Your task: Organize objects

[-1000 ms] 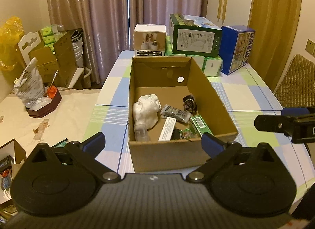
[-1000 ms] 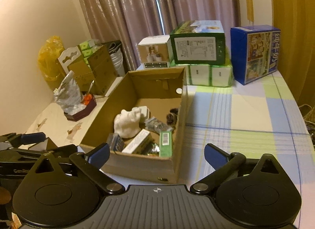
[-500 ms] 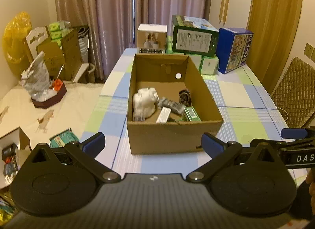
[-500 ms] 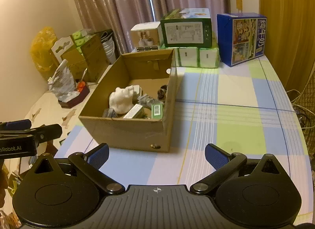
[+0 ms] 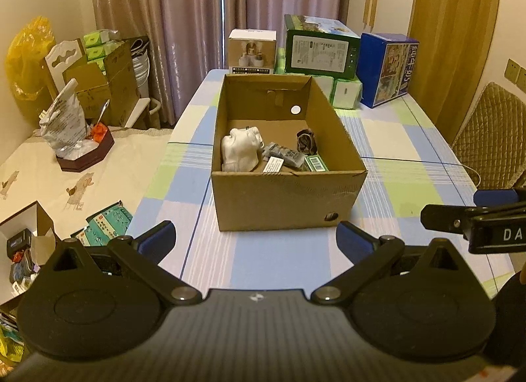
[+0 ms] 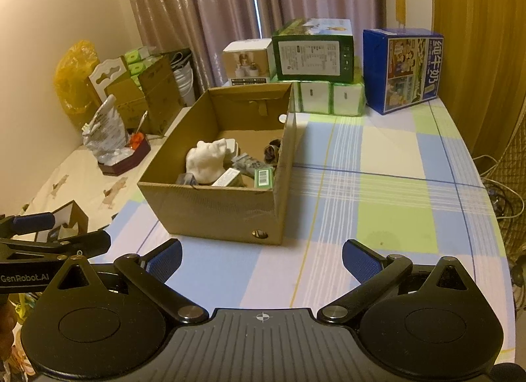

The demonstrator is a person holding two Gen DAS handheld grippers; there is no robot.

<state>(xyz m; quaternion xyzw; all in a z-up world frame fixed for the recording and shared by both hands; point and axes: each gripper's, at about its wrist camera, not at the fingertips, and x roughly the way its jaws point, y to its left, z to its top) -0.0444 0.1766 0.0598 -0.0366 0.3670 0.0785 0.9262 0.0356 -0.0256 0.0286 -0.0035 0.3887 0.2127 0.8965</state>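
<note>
An open cardboard box (image 5: 286, 198) (image 6: 213, 211) stands on the checked tablecloth. Inside it lie a white crumpled item (image 5: 238, 153) (image 6: 205, 160), a grey packet (image 5: 282, 155), a small green carton (image 5: 316, 162) (image 6: 264, 177), a white slim carton (image 5: 273, 164) (image 6: 227, 177) and a dark bundle (image 5: 305, 140). My left gripper (image 5: 254, 240) is open and empty, held back from the box's near wall. My right gripper (image 6: 261, 258) is open and empty too, to the right of the box's near corner. Each gripper shows at the edge of the other's view.
Stacked at the table's far end are a white box (image 5: 252, 51), a green box (image 5: 320, 48), a blue carton (image 5: 386, 68) and green tissue packs (image 6: 330, 97). A low side table (image 5: 39, 181) with clutter lies left; a padded chair (image 5: 490, 132) stands right.
Both grippers have pulled back from the box toward the near table edge, so the box looks smaller and farther. Both stayed open; the box contents have not moved.
</note>
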